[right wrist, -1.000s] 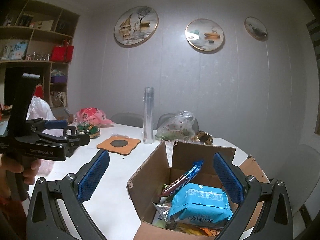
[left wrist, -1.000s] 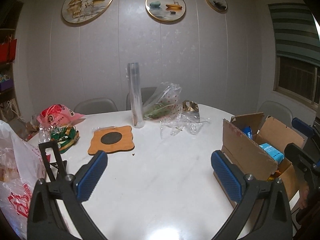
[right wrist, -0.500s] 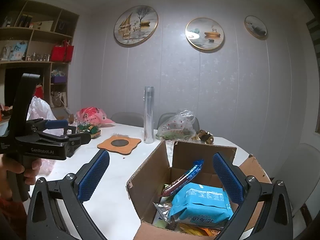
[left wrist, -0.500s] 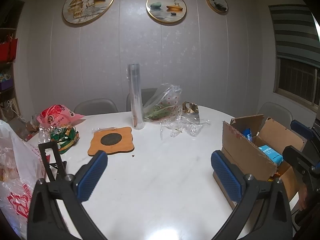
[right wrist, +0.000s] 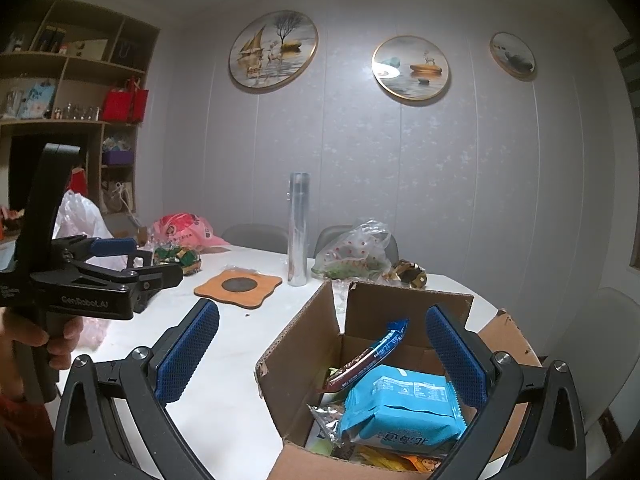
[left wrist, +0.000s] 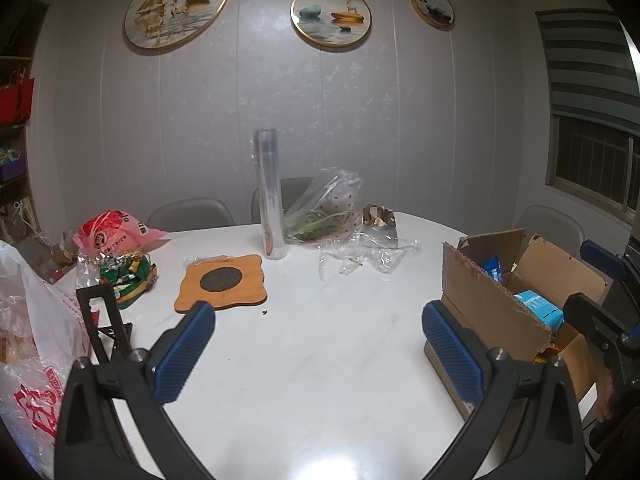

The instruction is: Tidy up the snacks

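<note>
An open cardboard box (right wrist: 304, 344) stands on the white table (left wrist: 320, 344) at the right; it also shows in the left wrist view (left wrist: 488, 300). Inside lie a light blue snack pack (right wrist: 400, 408), a dark snack bar (right wrist: 372, 352) and other wrappers. My right gripper (right wrist: 320, 352) is open and empty, above the box's near side. My left gripper (left wrist: 318, 340) is open and empty over the bare table, left of the box; it also shows in the right wrist view (right wrist: 136, 264). A pink snack bag (left wrist: 112, 232) and green candy packs (left wrist: 128, 272) lie at the far left.
A wooden trivet (left wrist: 222, 282), an upright clear tube (left wrist: 270, 200) and crumpled clear plastic bags (left wrist: 332, 216) sit towards the table's back. A white plastic bag (left wrist: 28, 340) and a black stand (left wrist: 108, 320) are at the left edge. Chairs stand behind the table.
Both grippers stay open and empty. The left wrist view has shifted slightly, so the box sits a little lower and further right in it.
</note>
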